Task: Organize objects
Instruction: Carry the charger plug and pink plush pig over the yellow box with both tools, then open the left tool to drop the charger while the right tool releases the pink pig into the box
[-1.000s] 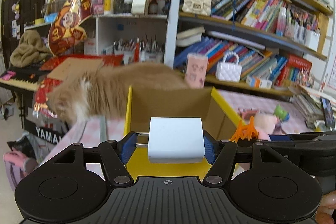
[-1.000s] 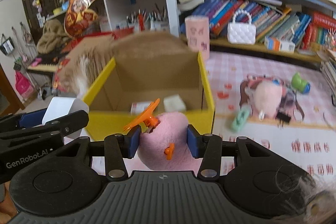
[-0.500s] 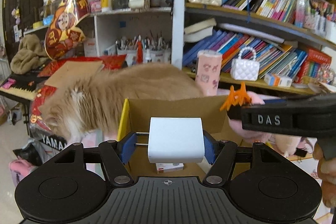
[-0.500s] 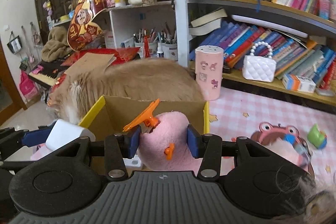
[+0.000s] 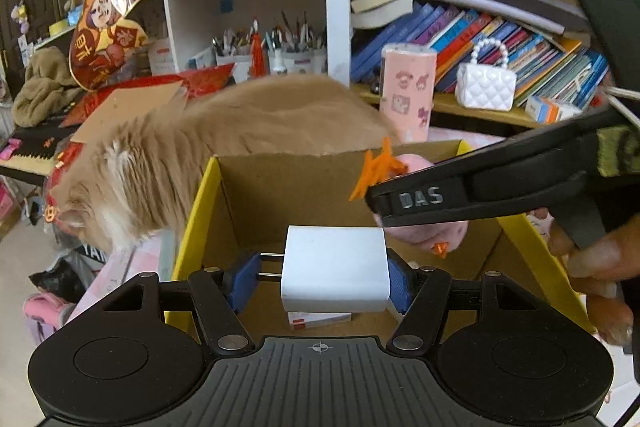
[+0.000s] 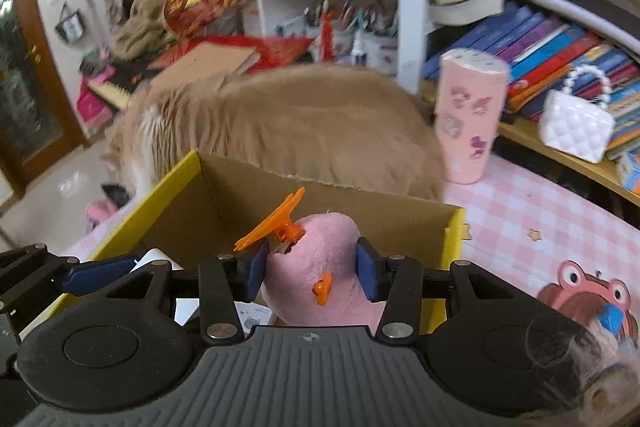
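Cluttered bookshelves fill the upper frame; over the yellow box point(image 5: 192, 227) at centre, left gripper point(image 5: 334, 277) clamps a rigid, light white charger point(image 5: 334, 275) by its flat sides, while right gripper point(image 6: 310, 277) squeezes a soft, yielding pink plush point(image 6: 316, 267) around its middle.

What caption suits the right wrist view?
Right gripper holds a pink plush toy over the yellow cardboard box, cat behind.

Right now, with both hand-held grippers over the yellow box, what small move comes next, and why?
Probably open the left hand-held gripper: its white charger already hangs inside the yellow box walls, above the floor. The pink plush toy sits over the box too.
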Demonstrator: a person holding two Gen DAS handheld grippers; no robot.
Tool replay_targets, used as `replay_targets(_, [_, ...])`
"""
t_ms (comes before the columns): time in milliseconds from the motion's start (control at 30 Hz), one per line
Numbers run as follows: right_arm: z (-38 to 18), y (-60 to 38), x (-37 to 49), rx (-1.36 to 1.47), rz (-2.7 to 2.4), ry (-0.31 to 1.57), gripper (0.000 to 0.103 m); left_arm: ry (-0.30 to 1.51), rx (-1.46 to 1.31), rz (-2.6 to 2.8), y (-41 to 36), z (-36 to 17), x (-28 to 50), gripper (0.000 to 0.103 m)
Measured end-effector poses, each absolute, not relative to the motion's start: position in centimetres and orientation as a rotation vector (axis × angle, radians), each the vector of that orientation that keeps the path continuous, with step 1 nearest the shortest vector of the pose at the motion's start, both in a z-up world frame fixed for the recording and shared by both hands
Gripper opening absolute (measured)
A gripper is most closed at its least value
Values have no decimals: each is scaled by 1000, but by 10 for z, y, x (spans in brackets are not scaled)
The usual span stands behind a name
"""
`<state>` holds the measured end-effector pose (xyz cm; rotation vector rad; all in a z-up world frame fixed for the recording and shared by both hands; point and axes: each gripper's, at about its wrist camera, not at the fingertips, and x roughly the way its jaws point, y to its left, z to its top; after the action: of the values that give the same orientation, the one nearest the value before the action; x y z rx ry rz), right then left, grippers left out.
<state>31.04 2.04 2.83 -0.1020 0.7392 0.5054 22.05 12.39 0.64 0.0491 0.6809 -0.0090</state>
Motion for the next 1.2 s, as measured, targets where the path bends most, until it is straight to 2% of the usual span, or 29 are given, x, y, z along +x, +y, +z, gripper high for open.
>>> replay_targets(200, [11, 34, 334, -172, 544, 830, 44, 732, 50, 9, 121, -6, 231, 65])
replay_targets(600, [-4, 47, 353, -201, 562, 883, 44, 759, 38, 48, 126, -14, 241, 65])
replay_targets(700, [-5, 48, 354, -207, 553, 885, 47, 726, 31, 55, 128, -8, 238, 66])
replay_targets(933, [16, 43, 345, -164, 556, 832, 52, 657, 10, 55, 134, 11, 223, 66])
replay_targets(1200, [45, 34, 312, -81, 519, 758, 52, 587, -21, 34, 143, 33, 189, 66])
